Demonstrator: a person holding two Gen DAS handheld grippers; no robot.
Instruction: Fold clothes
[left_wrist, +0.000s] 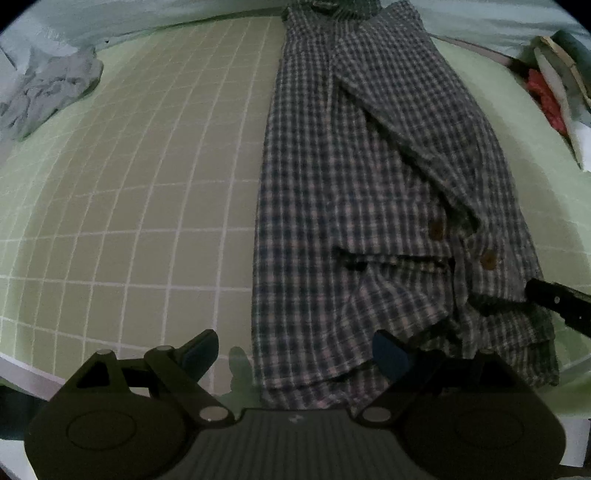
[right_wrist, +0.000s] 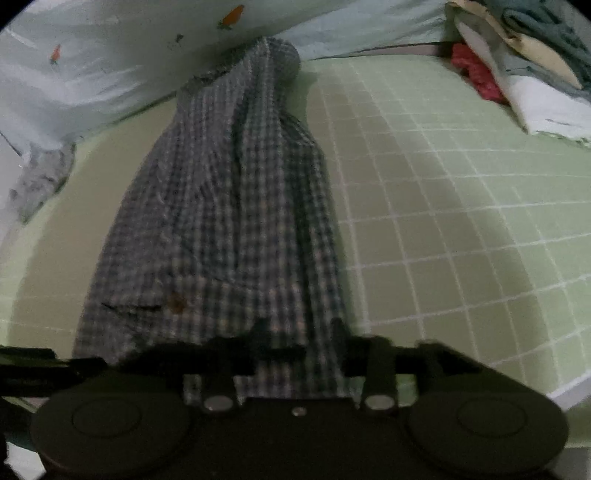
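A blue-and-white checked shirt (left_wrist: 369, 192) lies lengthwise on the green gridded mat (left_wrist: 129, 184), folded into a long strip with brown buttons near its near end. My left gripper (left_wrist: 295, 350) is open, its fingers straddling the shirt's near left hem. My right gripper (right_wrist: 299, 343) has its fingers close together over the near hem of the shirt (right_wrist: 229, 206), with checked cloth between them. It also shows in the left wrist view (left_wrist: 554, 306) at the shirt's right edge.
A crumpled grey garment (left_wrist: 48, 88) lies at the mat's far left. A pile of clothes with a red item (right_wrist: 480, 77) sits at the far right. A pale sheet (right_wrist: 92, 66) lies behind the mat (right_wrist: 461, 221). The mat's white front edge is just below the grippers.
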